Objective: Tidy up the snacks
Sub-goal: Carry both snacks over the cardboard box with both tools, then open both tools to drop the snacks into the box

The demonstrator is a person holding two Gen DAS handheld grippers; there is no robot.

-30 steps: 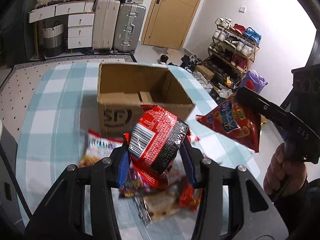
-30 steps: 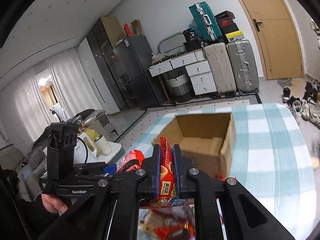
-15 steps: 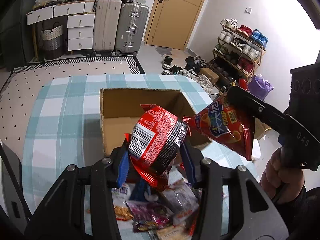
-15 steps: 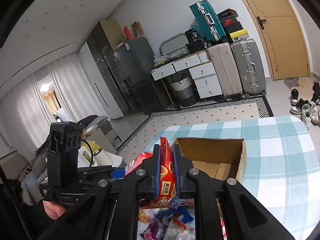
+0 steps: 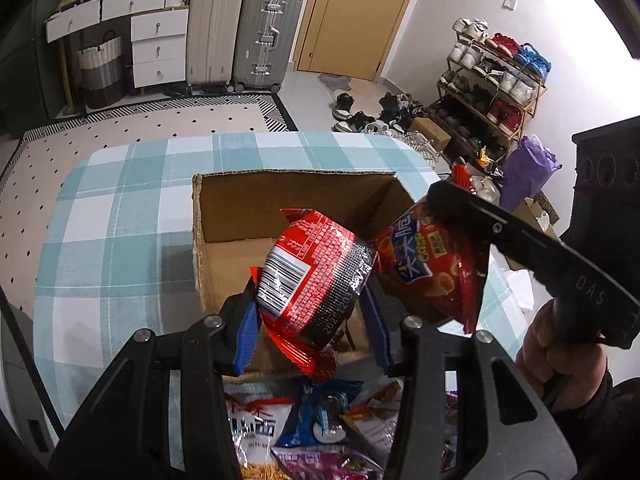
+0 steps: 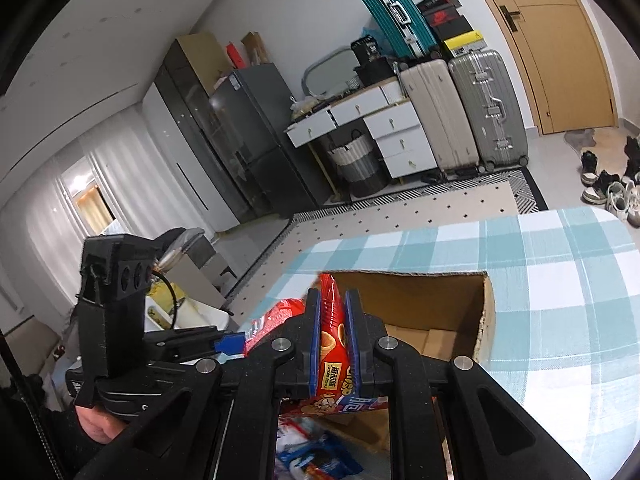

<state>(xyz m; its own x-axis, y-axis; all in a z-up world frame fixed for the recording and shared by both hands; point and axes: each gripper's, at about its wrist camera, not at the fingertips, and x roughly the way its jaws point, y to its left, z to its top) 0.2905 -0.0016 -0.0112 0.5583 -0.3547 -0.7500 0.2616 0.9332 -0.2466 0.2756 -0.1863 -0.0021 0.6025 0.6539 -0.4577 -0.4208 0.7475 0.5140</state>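
We see a teal-checked tablecloth [image 5: 112, 216], suitcases [image 5: 240, 28] behind. Our left gripper [image 5: 312, 320] clamps a red-black packet [image 5: 312, 268], our right gripper [image 6: 332, 340] a red crisp bag [image 6: 332, 344], over the open cardboard box [image 5: 224, 216].

Both held packets, red-and-black packet [image 5: 316, 276] and red crisp bag [image 5: 434, 264], carried from short of the cardboard box [image 5: 224, 208] to above its opening.

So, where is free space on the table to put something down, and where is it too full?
Free: the checked tablecloth left of the cardboard box and the strip behind it; also right of the box in the right wrist view. The box floor looks bare. Crowded: the snack pile in front of the box.
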